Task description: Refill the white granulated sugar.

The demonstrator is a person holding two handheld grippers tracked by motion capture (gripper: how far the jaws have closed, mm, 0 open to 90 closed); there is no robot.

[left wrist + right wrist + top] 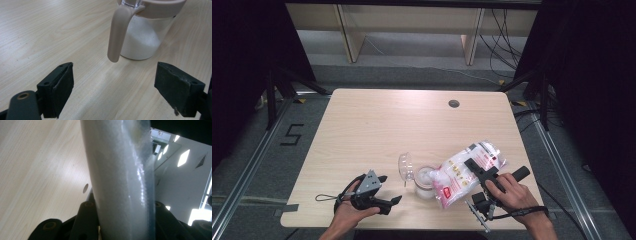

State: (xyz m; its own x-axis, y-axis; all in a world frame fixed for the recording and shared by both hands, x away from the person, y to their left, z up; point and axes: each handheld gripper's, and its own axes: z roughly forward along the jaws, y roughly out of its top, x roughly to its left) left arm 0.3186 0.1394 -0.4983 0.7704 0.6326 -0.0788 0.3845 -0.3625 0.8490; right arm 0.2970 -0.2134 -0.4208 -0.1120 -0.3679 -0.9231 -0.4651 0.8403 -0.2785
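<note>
Pouring is in hand — the right claw [477, 172] pinches a plastic bag of white powder [459, 175], tilted over the open jar [424, 182] on the table [377, 125]. The left claw [384, 192], spread and empty, waits beside the jar. Next: tip the bag further, steadily.

**Bag tipped over the jar**

My right gripper [476, 167] clamps a clear plastic bag [462, 172] of white powder, tilted so its lower end hangs at the mouth of the jar [424, 182]. The jar's clear lid [406, 167] stands flipped open on its left. My left gripper [384, 192] rests on the table [377, 125] just left of the jar, jaws apart and holding nothing.
</note>
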